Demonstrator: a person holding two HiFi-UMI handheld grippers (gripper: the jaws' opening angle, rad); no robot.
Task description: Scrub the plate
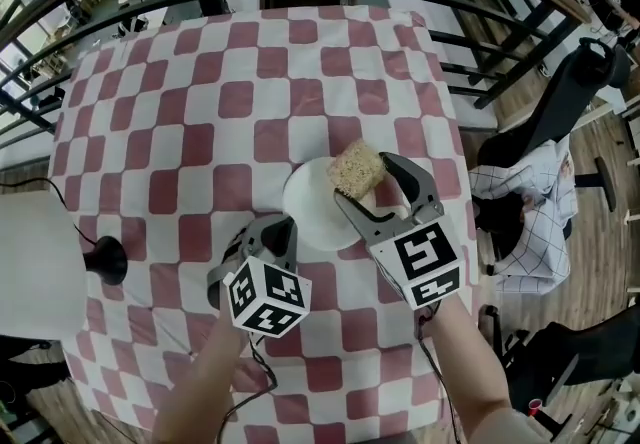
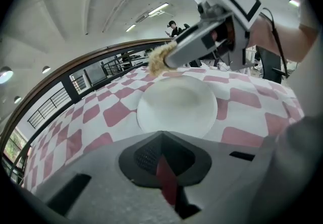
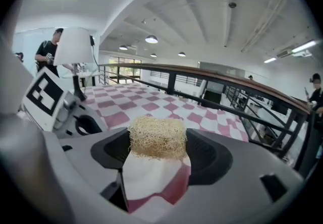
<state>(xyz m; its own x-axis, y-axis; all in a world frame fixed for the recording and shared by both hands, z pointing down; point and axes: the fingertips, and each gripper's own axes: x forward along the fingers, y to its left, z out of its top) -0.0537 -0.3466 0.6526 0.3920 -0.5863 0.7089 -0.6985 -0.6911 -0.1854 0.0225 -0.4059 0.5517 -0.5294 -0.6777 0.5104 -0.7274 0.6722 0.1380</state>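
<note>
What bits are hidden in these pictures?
- Head view: the right gripper and its sponge cover part of the plate, so I cannot tell if the sponge touches it.
- Left gripper view: the left gripper covers the plate's near edge.
- Right gripper view: the sponge blocks what lies straight ahead.

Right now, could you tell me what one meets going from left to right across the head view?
Black lamp base → left gripper → white plate → checked cloth.
</note>
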